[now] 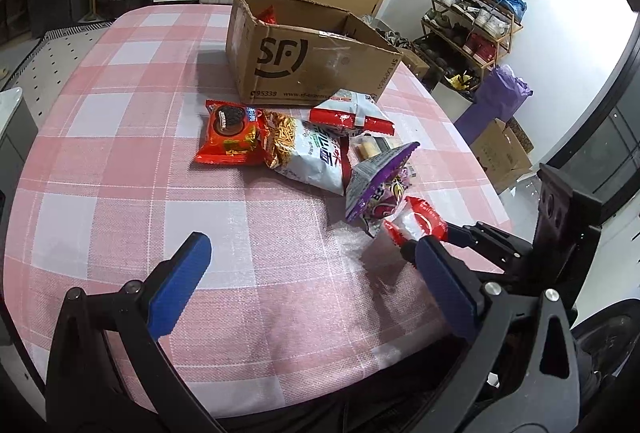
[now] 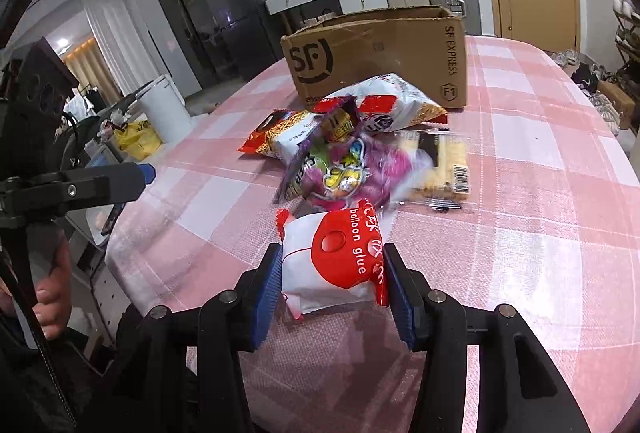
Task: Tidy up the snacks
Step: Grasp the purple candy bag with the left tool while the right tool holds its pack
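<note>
Right tool [image 2: 330,287]: closed on a red-and-white packet [image 2: 332,265] lettered "balloon glue", blue pads pressing both of its sides, packet raised above the desk [image 2: 540,253] near its front edge. Left tool [image 1: 308,273]: jaws apart, nothing between them, hovering over the pink checked cloth.

Remaining snacks lie loose in a heap at mid-desk, in front of the cardboard box [image 1: 304,61]: a purple bag [image 2: 344,173] just beyond the held packet, blurred; an orange cookie pack [image 1: 228,133]; a white noodle-snack bag [image 1: 308,149]; a white-and-red bag [image 1: 348,111] touching the box's front wall; a clear pack of yellow sticks [image 2: 444,161] beside the purple bag. Box stands open-topped; something red shows inside it at the far corner
</note>
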The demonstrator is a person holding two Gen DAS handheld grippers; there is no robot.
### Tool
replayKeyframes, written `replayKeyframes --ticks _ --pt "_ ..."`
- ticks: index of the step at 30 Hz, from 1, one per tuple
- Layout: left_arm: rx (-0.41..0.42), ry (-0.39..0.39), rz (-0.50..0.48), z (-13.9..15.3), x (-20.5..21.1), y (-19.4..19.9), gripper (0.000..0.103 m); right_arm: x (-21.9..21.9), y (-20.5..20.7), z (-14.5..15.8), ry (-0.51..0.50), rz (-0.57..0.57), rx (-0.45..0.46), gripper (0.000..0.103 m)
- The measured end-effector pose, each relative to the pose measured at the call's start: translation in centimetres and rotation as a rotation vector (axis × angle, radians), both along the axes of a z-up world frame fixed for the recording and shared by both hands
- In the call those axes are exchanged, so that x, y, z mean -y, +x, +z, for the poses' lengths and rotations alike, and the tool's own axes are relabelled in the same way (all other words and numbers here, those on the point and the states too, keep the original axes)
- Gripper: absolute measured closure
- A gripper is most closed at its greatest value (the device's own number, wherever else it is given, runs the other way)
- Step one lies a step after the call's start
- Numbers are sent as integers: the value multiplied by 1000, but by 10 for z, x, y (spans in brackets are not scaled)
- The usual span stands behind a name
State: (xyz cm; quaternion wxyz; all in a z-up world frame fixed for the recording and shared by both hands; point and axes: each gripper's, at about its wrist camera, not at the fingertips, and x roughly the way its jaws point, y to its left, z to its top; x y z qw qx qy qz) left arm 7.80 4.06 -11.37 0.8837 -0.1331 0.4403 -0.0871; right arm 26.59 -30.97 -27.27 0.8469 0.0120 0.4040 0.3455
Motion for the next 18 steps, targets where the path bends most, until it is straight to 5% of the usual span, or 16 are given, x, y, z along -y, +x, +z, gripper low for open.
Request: replayKeyframes --ticks 18 --pt "-104 6 -119 -30 54 51 1 55 -8 2 95 -98 6 53"
